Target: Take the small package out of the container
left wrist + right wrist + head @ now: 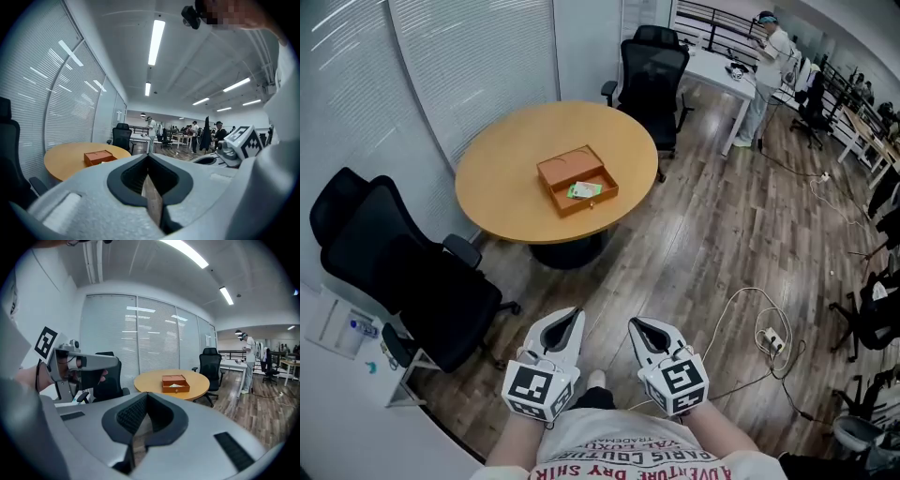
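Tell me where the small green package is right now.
In the head view the small green package sits inside the open orange box near the middle of the round wooden table, upper centre of the picture.

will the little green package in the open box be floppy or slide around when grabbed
Probably light and thin: the small package lies flat, below the walls of the container. It looks like a pouch, so likely somewhat floppy, though too small here to be sure. Lying flat, it may slide before an edge gets pinched.
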`<control>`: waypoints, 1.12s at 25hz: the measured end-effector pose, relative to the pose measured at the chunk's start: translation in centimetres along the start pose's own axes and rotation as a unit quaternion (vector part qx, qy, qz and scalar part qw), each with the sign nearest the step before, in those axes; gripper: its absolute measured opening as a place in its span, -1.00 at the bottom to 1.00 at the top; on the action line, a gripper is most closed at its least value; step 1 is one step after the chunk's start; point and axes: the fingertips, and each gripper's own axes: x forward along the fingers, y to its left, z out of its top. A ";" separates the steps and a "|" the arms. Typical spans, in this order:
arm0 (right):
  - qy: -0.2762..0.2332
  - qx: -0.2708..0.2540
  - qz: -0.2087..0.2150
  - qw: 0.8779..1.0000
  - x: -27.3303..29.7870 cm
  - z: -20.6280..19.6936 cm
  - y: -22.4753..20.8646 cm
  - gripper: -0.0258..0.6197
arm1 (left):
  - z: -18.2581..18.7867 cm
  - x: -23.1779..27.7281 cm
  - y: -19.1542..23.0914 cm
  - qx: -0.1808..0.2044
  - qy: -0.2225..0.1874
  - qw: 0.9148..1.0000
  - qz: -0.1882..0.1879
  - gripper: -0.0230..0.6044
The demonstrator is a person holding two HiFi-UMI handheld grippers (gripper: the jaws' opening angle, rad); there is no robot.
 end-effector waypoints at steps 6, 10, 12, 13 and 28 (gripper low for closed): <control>0.013 -0.013 -0.004 1.000 7.5 2.9 -2.2 -0.90 | 0.7 4.7 6.7 -0.007 0.012 1.000 -0.007 -0.89; 0.015 -0.005 -0.010 1.000 10.4 3.8 -4.0 -0.90 | 0.4 6.5 9.4 -0.020 0.023 1.000 0.000 -0.89; 0.023 -0.004 -0.006 1.000 11.7 3.6 -4.8 -0.90 | -0.1 7.2 10.4 -0.028 0.029 0.999 0.006 -0.89; 0.027 -0.005 -0.003 1.000 12.4 3.6 -5.2 -0.90 | -0.3 7.6 11.0 -0.030 0.031 0.999 0.011 -0.89; 0.041 -0.046 0.108 0.992 26.2 6.7 -18.1 -0.90 | 0.5 21.5 18.4 -0.048 0.037 0.989 0.135 -0.89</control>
